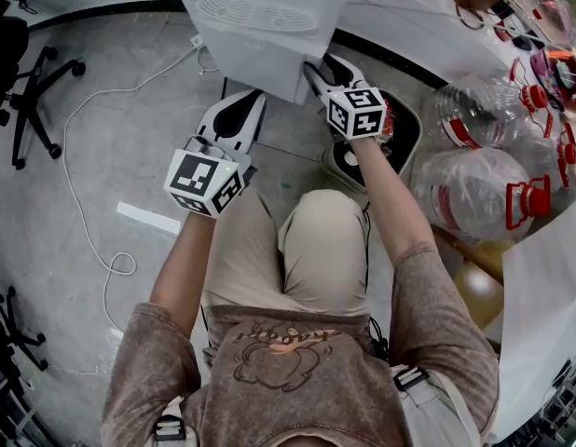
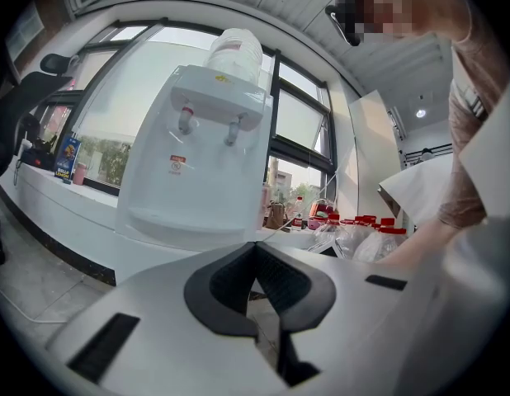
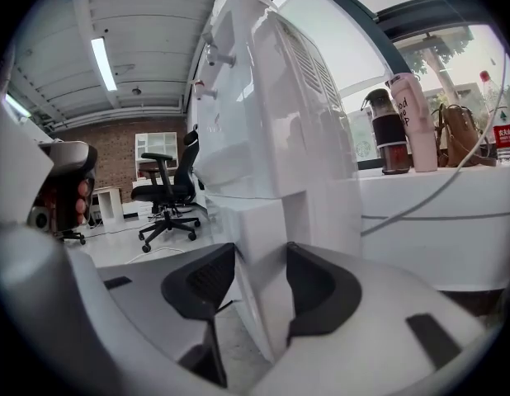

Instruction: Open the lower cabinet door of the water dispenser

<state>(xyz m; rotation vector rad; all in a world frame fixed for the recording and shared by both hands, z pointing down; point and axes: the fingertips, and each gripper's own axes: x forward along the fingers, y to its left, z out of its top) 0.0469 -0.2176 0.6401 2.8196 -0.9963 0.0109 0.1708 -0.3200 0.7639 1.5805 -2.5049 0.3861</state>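
Note:
The white water dispenser [image 1: 269,26] stands on the floor ahead of me, and it also shows in the left gripper view [image 2: 197,163] and the right gripper view [image 3: 271,122]. My right gripper [image 1: 316,65] [image 3: 262,250] is at its lower right corner. The edge of the lower cabinet door [image 3: 259,295] lies between the black pads [image 3: 197,283], which sit close on both sides; a sliver of gap shows on the left. My left gripper [image 1: 256,96] [image 2: 257,246] hangs short of the dispenser's front, tips together, holding nothing.
Several big clear water bottles with red caps [image 1: 484,184] lie at the right. A round black-and-white device [image 1: 400,133] sits on the floor beside my right arm. An office chair [image 1: 36,101] and a white cable [image 1: 92,156] are at the left. A white counter [image 1: 437,26] runs behind.

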